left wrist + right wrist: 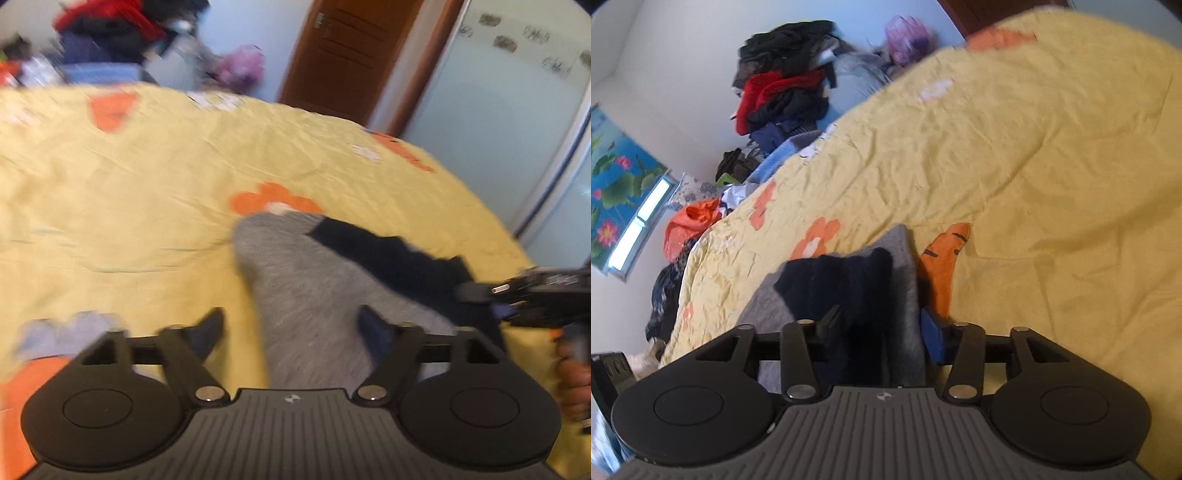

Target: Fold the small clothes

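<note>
Our left hand-held gripper (291, 328) hangs released, fingers wide astride the grey garment (306, 295) on the yellow bed (147, 206). At three o'clock, our right hand-held gripper (882, 328) is spread over its dark part (842, 284), grasping nothing.

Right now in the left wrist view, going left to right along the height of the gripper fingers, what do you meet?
Pale blue cloth → left gripper open over the grey garment → dark navy garment → right gripper coming in from the right edge → the hand holding it.
</note>
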Tool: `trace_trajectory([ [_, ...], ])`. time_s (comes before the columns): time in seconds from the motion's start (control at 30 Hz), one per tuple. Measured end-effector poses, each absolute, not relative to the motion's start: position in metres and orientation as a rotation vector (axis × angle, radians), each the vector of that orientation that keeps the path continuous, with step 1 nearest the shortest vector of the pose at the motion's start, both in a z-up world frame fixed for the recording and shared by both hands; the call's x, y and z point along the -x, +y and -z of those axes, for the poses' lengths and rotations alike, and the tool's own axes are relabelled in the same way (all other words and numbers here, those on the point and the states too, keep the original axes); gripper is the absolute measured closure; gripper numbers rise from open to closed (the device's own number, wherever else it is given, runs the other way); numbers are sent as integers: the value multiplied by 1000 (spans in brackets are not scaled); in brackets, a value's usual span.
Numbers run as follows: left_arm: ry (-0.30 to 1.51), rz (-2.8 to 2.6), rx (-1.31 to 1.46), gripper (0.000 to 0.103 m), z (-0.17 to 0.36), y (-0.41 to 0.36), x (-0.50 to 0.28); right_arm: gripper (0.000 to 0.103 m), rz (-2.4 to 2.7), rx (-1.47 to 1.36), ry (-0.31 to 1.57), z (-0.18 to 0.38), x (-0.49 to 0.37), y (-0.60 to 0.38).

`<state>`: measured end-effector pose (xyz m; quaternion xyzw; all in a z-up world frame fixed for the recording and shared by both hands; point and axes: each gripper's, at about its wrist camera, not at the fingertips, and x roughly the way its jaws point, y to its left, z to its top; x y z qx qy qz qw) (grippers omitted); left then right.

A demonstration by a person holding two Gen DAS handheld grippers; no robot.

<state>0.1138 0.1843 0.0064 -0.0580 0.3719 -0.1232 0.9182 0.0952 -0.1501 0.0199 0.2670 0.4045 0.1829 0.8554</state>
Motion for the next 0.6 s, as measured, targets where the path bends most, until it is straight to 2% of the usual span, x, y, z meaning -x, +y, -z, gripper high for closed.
trace_trajectory([
  [0.03, 744, 231, 79, 15, -11, 184, -101, 40, -383, -526, 850, -25, -86, -149],
  [0.07, 728, 213, 35, 15, -15, 181, -89, 37, -382, -498, 847, -29, -75, -146],
  [0.13, 698, 186, -46, 15, -17, 173, -67, 38, -375, -424, 821, -35, -57, -134],
  [0.3, 637, 83, -164, 15, -13, 148, -42, 40, -325, -150, 622, -58, -15, -88],
  [0.43, 652, 109, -132, 15, -11, 137, -45, 43, -392, -162, 672, -53, -30, -62],
  [0.53, 681, 116, -129, 15, 3, 131, -52, 44, -352, -144, 808, -25, -53, -53],
  [0.6, 687, 121, -102, 15, 9, 131, -54, 44, -367, -116, 742, -17, -49, -56],
])
